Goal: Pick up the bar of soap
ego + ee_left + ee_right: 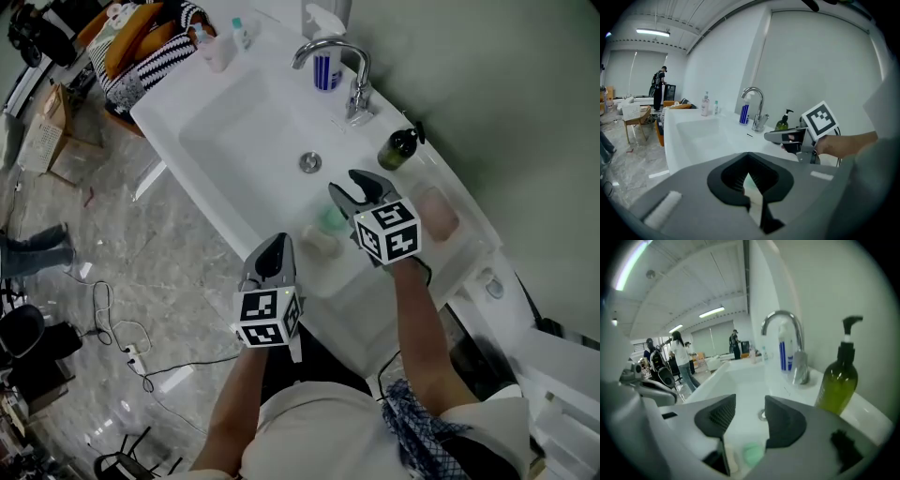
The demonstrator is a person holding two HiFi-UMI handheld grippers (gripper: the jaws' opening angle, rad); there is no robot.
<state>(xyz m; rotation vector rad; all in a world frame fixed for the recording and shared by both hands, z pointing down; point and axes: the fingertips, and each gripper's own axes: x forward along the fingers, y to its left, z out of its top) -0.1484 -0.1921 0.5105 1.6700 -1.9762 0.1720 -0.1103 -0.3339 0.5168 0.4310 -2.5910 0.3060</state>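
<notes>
Plainly, right tool [344,184] gapes above green soap [330,221]; left tool [274,242] clenched; bottle [326,71] label blurred

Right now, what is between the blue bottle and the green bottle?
The tap stands between the blue bottle and the green bottle. The head view shows it best.

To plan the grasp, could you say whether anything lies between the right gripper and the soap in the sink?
Nothing visible does: the right gripper hangs open above the soap; a green piece lies beside it.

Bright even light, fisheye-warped edges
</notes>
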